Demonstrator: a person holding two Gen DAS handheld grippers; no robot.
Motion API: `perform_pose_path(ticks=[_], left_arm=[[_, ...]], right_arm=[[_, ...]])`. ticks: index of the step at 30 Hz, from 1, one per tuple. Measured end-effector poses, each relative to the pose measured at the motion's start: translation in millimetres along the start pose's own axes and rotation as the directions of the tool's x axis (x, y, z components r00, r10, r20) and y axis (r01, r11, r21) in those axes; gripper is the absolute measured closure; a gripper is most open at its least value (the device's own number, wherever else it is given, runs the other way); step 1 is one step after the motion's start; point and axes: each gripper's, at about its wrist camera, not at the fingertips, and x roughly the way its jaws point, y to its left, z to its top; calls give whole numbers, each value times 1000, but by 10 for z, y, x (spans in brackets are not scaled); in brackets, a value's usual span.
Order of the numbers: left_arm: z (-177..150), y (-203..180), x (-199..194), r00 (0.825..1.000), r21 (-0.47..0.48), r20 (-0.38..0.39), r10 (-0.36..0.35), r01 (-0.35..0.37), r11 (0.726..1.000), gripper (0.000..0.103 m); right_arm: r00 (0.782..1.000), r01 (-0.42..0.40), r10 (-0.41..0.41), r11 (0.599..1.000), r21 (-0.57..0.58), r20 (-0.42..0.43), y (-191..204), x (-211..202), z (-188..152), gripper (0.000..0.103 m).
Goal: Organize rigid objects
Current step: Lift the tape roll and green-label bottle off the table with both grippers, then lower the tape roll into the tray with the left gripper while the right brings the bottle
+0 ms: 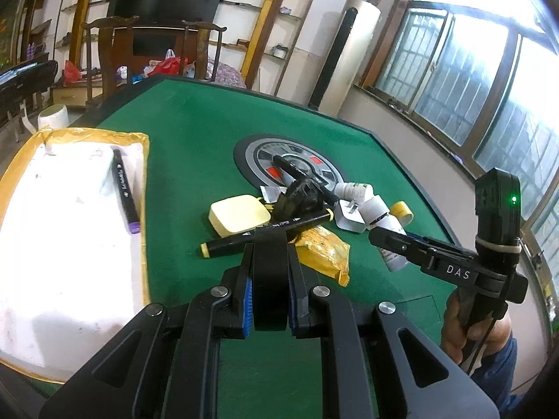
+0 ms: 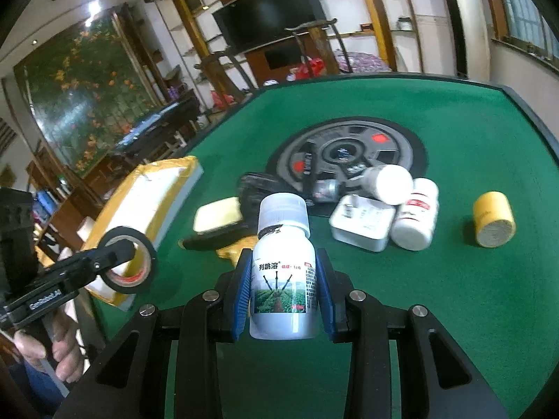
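Note:
My left gripper (image 1: 269, 246) is shut on a black tape roll (image 1: 269, 279), seen edge-on between the blue pads. From the right wrist view that roll (image 2: 151, 256) hangs in the left gripper (image 2: 127, 249) just in front of the foam tray. A white labelled bottle (image 2: 279, 279) stands upright between the pads of my right gripper (image 2: 283, 255), which is shut on it above the green table (image 2: 436, 296). In the left wrist view the right gripper (image 1: 377, 236) carries this bottle (image 1: 394, 260) at the pile's right side.
On the felt lie a yellow box (image 1: 239, 218), a black marker (image 1: 265, 234), a yellow packet (image 1: 325, 255), a white charger (image 2: 361, 225), two white bottles (image 2: 415, 220) and a yellow cylinder (image 2: 494, 218). A tape-wrapped foam tray (image 1: 70, 244) at left holds a purple-capped marker (image 1: 124, 192).

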Motion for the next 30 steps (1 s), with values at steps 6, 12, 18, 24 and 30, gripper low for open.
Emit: perform_pose_path(ticks=[6,12,18,24,30], left_arm=[[4,164,-154,1000,-23,29,-2,3,1000,91],[52,422,-283,998,-68,60,23,-19,998,91],[100,742,-431,993,-110,90,76,-66,992,91],[204,1079,-456,992,-136,62,111,-102,985,91],[466,1381,-395,987,-97,-10,161,-161,982,91]], right_arm=[[996,-80,79,996,38,36,252,-44,-57,73],[989,-145,145,989,13,7,644,58,-143,72],[983,-184,183,982,-38,-36,1015,191,-113,72],[966,-227,222,973,-29,-135,1247,528,-8,72],[957,-229,215,972,-51,-193,1616,832,168,72]])
